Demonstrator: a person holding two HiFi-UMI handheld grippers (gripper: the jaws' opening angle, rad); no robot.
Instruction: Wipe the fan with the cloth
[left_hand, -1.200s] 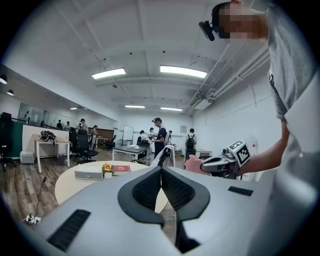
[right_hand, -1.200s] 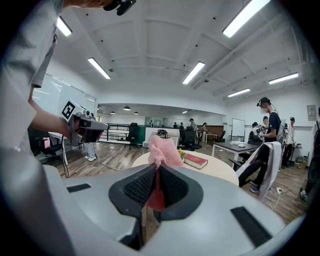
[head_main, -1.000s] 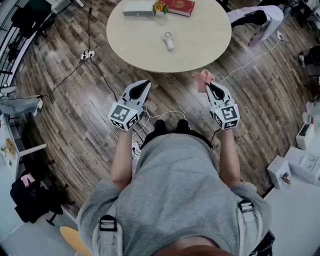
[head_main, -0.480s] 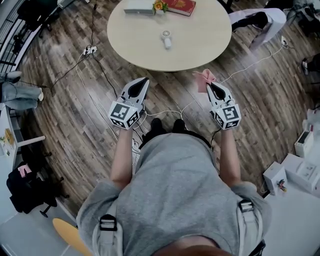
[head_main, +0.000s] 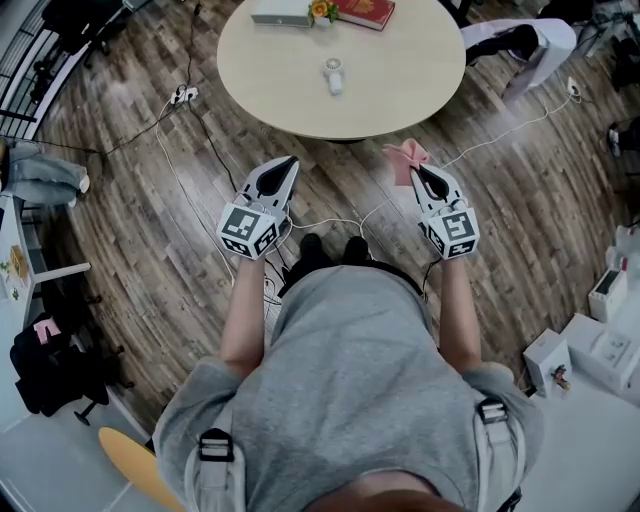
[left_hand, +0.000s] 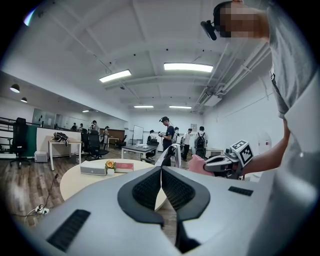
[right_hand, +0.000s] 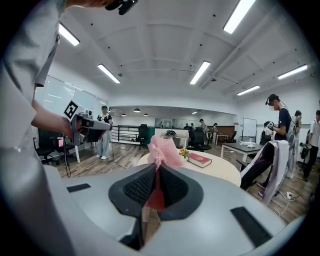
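Note:
A small white handheld fan (head_main: 333, 76) lies on the round beige table (head_main: 400, 90), far ahead of both grippers. My right gripper (head_main: 420, 170) is shut on a pink cloth (head_main: 408, 156), which bunches up above its tips (right_hand: 162, 152). My left gripper (head_main: 290, 163) is shut with nothing between its pads (left_hand: 161, 172). Both grippers hover over the wooden floor, short of the table's near edge. In the left gripper view the right gripper (left_hand: 200, 162) with the cloth shows at the right.
On the table's far side lie a red book (head_main: 362, 12), a grey box (head_main: 280, 12) and a small flower (head_main: 320, 12). White cables and a power strip (head_main: 182, 96) run across the floor. A chair with a white garment (head_main: 520, 42) stands right of the table. People stand in the background.
The table and fan sit slightly higher in the head view than before. Both grippers keep their places in the picture, and the cloth stays in the right one.

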